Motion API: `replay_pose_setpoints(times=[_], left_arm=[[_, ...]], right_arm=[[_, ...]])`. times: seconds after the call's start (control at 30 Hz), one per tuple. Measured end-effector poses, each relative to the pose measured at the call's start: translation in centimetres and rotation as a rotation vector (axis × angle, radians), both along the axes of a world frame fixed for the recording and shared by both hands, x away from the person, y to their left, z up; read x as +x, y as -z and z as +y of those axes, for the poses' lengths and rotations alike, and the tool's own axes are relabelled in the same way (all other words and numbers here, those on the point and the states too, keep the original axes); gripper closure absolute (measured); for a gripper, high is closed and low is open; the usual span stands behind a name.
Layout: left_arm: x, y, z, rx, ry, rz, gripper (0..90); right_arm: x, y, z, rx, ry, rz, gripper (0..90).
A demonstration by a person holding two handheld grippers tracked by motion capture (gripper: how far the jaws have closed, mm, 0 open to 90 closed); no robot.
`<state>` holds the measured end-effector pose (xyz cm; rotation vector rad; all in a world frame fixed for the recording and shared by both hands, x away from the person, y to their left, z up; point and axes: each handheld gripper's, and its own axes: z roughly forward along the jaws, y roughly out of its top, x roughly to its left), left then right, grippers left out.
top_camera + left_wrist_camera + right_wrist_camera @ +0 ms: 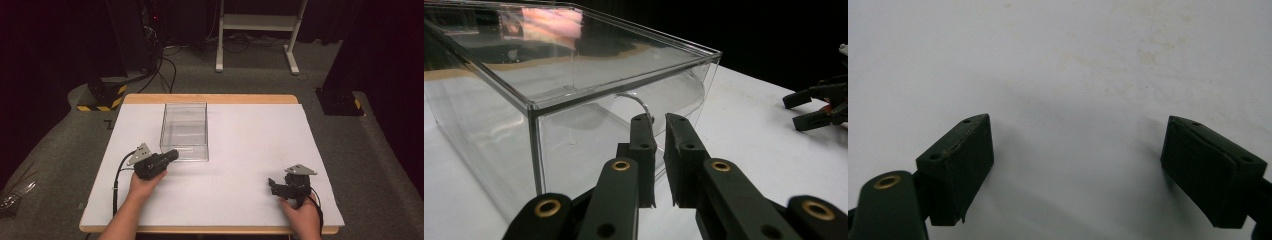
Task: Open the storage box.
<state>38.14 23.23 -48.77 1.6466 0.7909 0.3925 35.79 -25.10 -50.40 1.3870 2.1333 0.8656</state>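
A clear plastic box (pixel 184 131) stands on the white table top (pixel 250 145), left of the middle. My left gripper (pixel 174 154) lies at the box's near wall by its left corner and points at it. In the left gripper view its jaws (pixel 660 125) are shut to a thin slit, with nothing seen between them, just in front of the box (pixel 574 90) and a curved clear edge (pixel 640 103) on that wall. My right gripper (pixel 272 185) rests near the front right of the table. It stands wide open (pixel 1078 150) over bare white surface, and its jaws (pixel 819 105) point left.
The table's wooden rim (pixel 210 98) runs along the far side. Beyond it on the dark floor are a white frame's legs (pixel 255 22), cables (pixel 165 70), a black and yellow base (pixel 102 97) at the left and a black stand foot (pixel 340 102) at the right.
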Motion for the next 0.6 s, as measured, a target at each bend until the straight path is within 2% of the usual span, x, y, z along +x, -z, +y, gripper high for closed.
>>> replay_pose_setpoints(times=[0.43,0.6], left_arm=[[-1.3,-0.1,0.1,0.012,0.015,-0.002,83.6],[-1.8,0.0,0.2,0.002,0.016,0.001,84.1]], right_arm=[[0.0,0.0,0.0,0.0,0.001,0.001,13.8],[0.0,0.0,0.0,0.0,0.0,0.001,13.8]])
